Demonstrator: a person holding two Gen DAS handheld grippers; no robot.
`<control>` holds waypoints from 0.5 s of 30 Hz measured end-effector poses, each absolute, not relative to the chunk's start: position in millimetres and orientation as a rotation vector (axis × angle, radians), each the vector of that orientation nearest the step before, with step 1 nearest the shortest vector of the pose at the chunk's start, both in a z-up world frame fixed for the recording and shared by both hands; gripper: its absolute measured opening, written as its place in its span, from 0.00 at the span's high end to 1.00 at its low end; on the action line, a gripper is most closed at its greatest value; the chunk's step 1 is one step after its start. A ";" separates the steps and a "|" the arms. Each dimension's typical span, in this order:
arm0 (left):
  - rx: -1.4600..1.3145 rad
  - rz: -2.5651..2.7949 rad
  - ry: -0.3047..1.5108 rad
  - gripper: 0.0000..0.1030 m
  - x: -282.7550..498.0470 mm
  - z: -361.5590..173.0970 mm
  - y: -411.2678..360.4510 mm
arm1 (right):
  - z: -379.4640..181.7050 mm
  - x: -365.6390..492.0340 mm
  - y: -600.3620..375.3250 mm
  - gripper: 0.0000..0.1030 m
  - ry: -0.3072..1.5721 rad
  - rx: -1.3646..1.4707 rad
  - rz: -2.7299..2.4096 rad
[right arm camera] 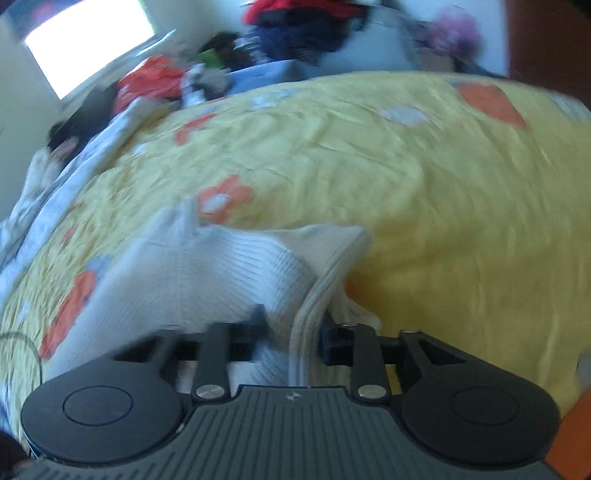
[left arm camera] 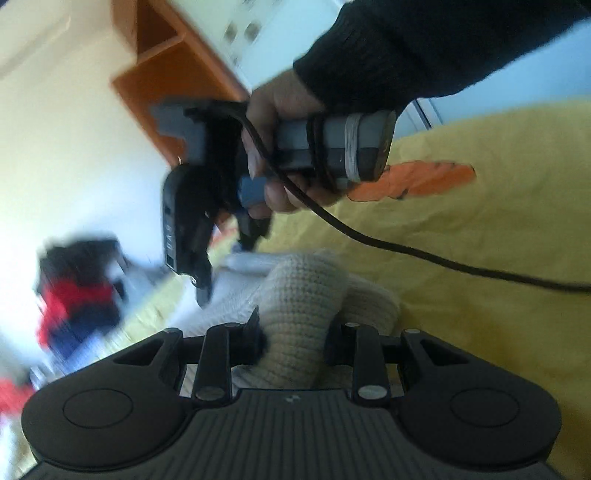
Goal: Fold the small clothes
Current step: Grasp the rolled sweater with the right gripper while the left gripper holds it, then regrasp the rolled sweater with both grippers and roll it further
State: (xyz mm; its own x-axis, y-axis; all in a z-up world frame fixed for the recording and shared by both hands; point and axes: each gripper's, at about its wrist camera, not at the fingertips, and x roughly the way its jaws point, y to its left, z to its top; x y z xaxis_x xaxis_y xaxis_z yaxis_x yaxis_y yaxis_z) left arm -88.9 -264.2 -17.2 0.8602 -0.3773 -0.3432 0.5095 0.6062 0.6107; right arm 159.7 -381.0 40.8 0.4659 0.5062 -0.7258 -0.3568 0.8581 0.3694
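Note:
A cream knit garment [left arm camera: 306,291] lies bunched on the yellow flowered bed cover [left arm camera: 480,229]. In the left wrist view my left gripper [left arm camera: 291,332] is shut on a thick roll of it. A hand [left arm camera: 280,122] in a black sleeve holds my right gripper [left arm camera: 225,264] just beyond, fingers pointing down at the garment's far edge. In the right wrist view the garment [right arm camera: 221,266] looks white and ribbed, and its cream hem runs between the fingers of the right gripper [right arm camera: 293,332]. Those jaws stand partly apart with cloth filling the gap. The cloth is lifted off the cover [right arm camera: 424,184].
A blurred pile of red, dark and blue clothes [right arm camera: 295,22] sits at the bed's far end, and it also shows as the pile [left arm camera: 77,291]. A black cable [left arm camera: 406,251] trails across the cover. An orange wooden shelf [left arm camera: 173,62] stands against the wall. A bright window [right arm camera: 92,40] is at upper left.

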 end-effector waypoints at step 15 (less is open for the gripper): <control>0.802 -0.297 0.177 0.53 -139.1 -10.4 -127.5 | 59.2 145.9 -405.5 0.40 0.866 0.425 0.545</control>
State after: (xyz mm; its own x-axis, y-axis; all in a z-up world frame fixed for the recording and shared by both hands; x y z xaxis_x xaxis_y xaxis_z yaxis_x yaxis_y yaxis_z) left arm -139.1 -127.5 -10.4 0.9441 -0.1941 -0.2665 0.3268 0.6573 0.6791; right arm 145.9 -405.5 59.2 0.5280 0.6061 -0.5949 -0.2744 0.7846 0.5559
